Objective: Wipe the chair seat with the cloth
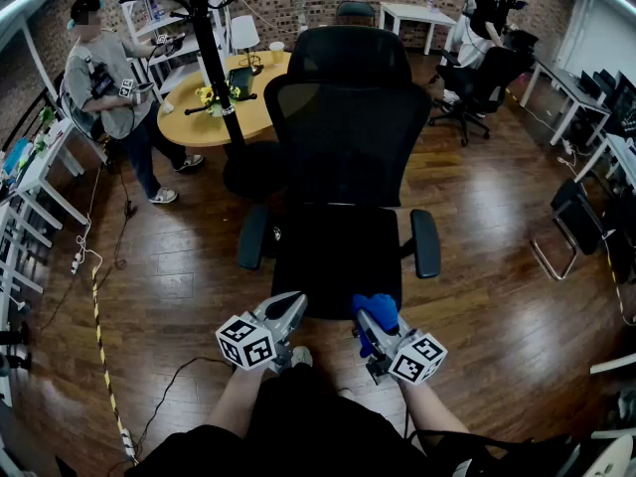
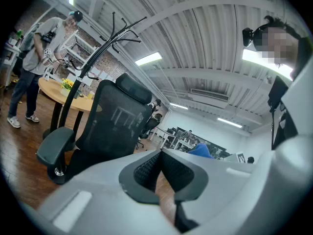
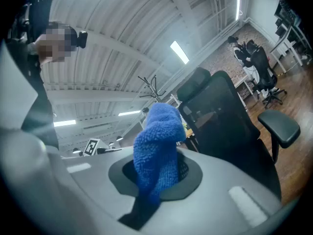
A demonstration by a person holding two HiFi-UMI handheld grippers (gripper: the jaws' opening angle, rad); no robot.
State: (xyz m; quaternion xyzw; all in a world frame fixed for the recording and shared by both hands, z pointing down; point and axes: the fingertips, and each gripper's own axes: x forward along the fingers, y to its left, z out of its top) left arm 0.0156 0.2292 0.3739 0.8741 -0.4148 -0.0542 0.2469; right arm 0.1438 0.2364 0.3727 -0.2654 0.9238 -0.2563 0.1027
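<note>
A black mesh office chair (image 1: 343, 127) stands just ahead of me, its dark seat (image 1: 338, 251) facing me. My right gripper (image 1: 368, 318) is at the seat's front edge, shut on a blue cloth (image 1: 377, 310). In the right gripper view the cloth (image 3: 159, 148) bunches up from between the jaws of the right gripper (image 3: 157, 173), with the chair back (image 3: 220, 116) beyond. My left gripper (image 1: 295, 302) hovers at the seat's front left corner. It is shut and holds nothing. The left gripper (image 2: 160, 155) points towards the chair back (image 2: 117, 116) and the armrest (image 2: 56, 146).
A black coat stand (image 1: 212, 58) and a round wooden table (image 1: 209, 112) stand behind the chair. One person (image 1: 109, 87) stands at the left, another (image 1: 487, 13) by a second chair (image 1: 479, 82) at the back right. A cable (image 1: 99, 336) runs over the wooden floor at the left.
</note>
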